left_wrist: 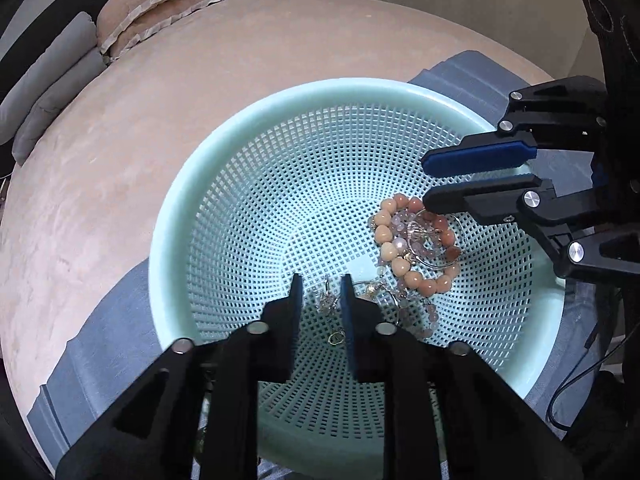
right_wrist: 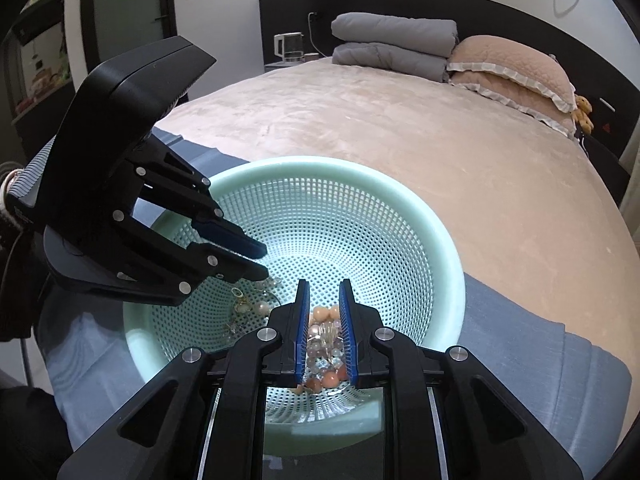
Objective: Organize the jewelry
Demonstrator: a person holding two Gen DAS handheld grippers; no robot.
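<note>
Basket: a round, pale-green perforated plastic basket (left_wrist: 256,168) sits on a grey-blue cloth (left_wrist: 100,344) spread over a bed with a beige plush cover (left_wrist: 160,100).

Jewelry: a bracelet of large peach-pink round beads (left_wrist: 394,248) lies on the basket's mesh floor, tangled with a strand of smaller translucent lilac beads (left_wrist: 420,316) and thin silver hoops (left_wrist: 436,266). Small silver and gold earrings (left_wrist: 330,300) lie just beside this cluster.

Left tool (left_wrist: 320,294): black frame with blue pads, lowered into the basket; jaws stand narrowly apart, tips over the earrings. Whether the tips touch them cannot be told.

Right tool (right_wrist: 324,300): jaws narrowly apart, straddling the bead cluster, which shows between the blue pads; a grip on it cannot be confirmed. In the left wrist view one fingertip (left_wrist: 434,202) lies at the edge of the peach bracelet.

Surroundings: folded grey quilts (right_wrist: 394,46) and a beige ruffled pillow (right_wrist: 512,68) lie at the head of the bed.
</note>
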